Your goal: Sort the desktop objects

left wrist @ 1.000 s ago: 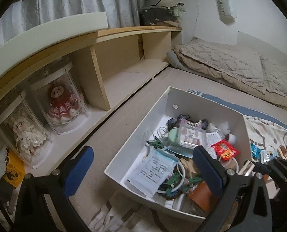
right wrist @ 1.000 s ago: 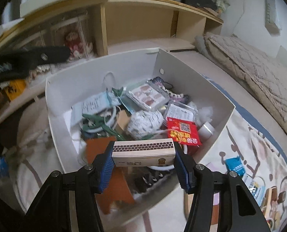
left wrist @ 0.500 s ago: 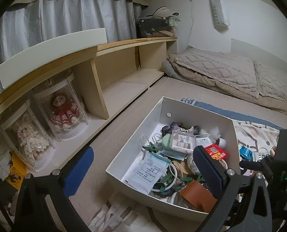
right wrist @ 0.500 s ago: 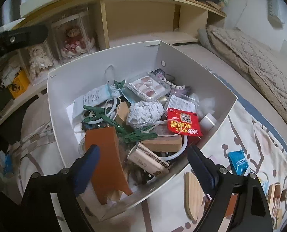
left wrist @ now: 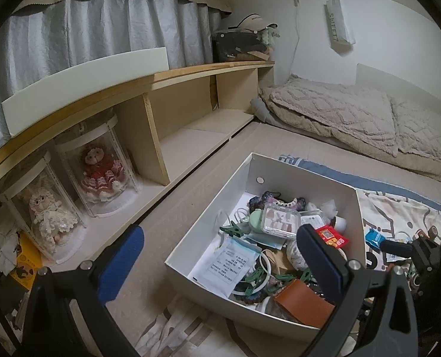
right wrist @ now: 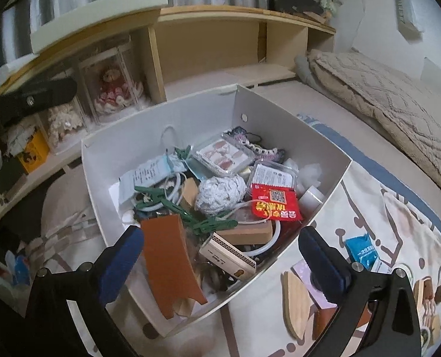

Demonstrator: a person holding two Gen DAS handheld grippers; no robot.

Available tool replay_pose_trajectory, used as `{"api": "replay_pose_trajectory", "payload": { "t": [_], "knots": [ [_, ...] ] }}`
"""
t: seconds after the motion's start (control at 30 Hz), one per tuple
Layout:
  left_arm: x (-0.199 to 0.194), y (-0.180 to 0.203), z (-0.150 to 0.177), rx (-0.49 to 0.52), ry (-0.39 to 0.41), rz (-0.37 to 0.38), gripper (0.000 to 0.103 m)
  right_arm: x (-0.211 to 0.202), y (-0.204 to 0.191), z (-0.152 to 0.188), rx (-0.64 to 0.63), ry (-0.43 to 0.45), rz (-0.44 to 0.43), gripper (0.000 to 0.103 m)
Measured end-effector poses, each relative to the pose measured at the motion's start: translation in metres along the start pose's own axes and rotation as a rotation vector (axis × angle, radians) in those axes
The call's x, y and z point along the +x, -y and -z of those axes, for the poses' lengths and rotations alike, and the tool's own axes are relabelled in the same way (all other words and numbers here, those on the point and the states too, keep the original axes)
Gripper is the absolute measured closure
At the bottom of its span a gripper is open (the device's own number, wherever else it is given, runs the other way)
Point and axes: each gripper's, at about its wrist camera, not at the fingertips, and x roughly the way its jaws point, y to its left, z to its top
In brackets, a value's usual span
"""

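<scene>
White cardboard box (right wrist: 282,125) sits on the patterned bedspread (right wrist: 378,208), crammed with clutter. A matchbox (right wrist: 227,257) lies inside near the front edge, beside a brown leather pouch (right wrist: 168,263). The right gripper (right wrist: 220,263) hangs above it, fingers spread wide and empty. The left gripper (left wrist: 219,260) is likewise spread, holding nothing.

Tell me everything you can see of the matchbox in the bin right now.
The matchbox is a small, flat, pale cream box, apparently cardboard, with a dark dotted striking strip along its upper long side and a small brown mark near one end. It lies tilted at the near edge of the white bin, on top of the clutter, free of both grippers. A tan block sits just behind it, a white ring curves beside it, and the brown leather piece stands to its left.
</scene>
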Motion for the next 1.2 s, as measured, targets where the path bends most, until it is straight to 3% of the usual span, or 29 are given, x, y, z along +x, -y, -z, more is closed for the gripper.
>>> {"api": "replay_pose_trajectory", "payload": {
  "t": [0.23,0.7,0.9,1.2],
  "knots": [
    [-0.014,-0.006,-0.007,-0.020,0.023,-0.001,0.000,-0.021,-0.004,-0.005,0.017,0.048,0.001,0.000],
    [-0.071,-0.012,-0.013,-0.020,0.100,-0.074,0.000,-0.088,-0.006,-0.023,0.096,0.182,0.053,0.000],
    [-0.096,-0.009,-0.010,-0.038,0.113,-0.003,0.000,-0.119,-0.010,-0.025,0.069,0.240,0.090,0.000],
    [-0.127,0.001,-0.002,-0.044,0.109,0.062,0.000,-0.142,-0.008,-0.012,0.064,0.246,0.126,0.000]
  ]
}}
